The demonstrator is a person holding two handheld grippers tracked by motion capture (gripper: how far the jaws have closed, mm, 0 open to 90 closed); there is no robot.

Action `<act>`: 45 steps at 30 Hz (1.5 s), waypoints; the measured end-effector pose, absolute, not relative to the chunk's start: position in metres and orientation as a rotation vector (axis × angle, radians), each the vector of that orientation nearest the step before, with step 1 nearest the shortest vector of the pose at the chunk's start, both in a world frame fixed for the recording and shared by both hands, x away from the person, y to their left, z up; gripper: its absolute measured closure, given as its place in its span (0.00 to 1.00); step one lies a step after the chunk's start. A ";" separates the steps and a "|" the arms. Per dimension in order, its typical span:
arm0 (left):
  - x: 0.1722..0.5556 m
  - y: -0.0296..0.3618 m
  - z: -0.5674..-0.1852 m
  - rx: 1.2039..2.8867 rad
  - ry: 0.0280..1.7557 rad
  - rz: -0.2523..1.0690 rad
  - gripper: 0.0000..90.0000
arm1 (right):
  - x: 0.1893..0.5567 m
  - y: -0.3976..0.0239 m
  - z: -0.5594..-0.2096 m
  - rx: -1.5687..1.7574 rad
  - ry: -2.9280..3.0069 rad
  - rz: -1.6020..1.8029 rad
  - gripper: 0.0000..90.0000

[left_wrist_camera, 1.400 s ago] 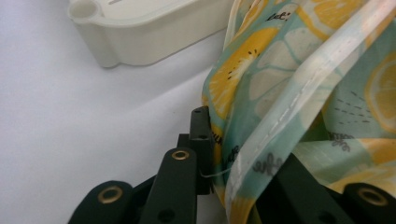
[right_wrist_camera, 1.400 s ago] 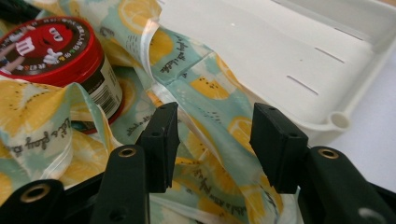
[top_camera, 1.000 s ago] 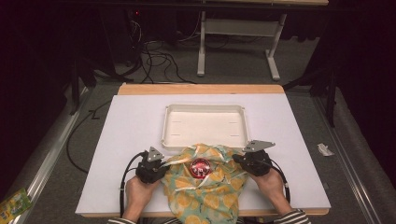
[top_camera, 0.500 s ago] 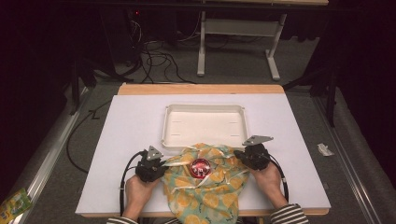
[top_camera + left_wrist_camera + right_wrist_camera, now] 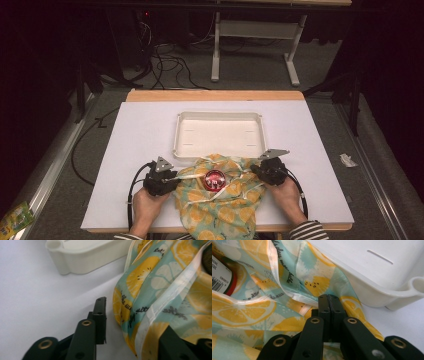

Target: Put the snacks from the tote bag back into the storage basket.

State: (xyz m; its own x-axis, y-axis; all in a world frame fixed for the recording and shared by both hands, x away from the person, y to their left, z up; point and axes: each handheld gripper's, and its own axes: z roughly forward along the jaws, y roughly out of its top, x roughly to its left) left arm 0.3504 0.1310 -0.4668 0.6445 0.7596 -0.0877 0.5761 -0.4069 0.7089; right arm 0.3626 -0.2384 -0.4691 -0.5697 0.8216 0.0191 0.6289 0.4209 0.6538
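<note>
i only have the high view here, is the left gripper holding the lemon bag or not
Observer: No. In the left gripper view the left gripper has just been opening; its jaws stand apart, with the edge of the bag between them and a gap at the near jaw.
Operator: and the right one
Observer: The right gripper has its jaws pressed together, and they look shut on a fold of the bag's cloth.
Operator: whats the red thing in the bag
Observer: The right gripper view shows a container with a red rim and a barcode label inside the bag's mouth.
Operator: how close is the tray
Observer: The bag's cloth lies against the tray wall.
</note>
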 end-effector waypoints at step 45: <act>0.317 0.130 -0.465 2.199 0.952 0.324 0.99 | 0.315 -0.219 -0.471 1.088 2.454 0.907 0.74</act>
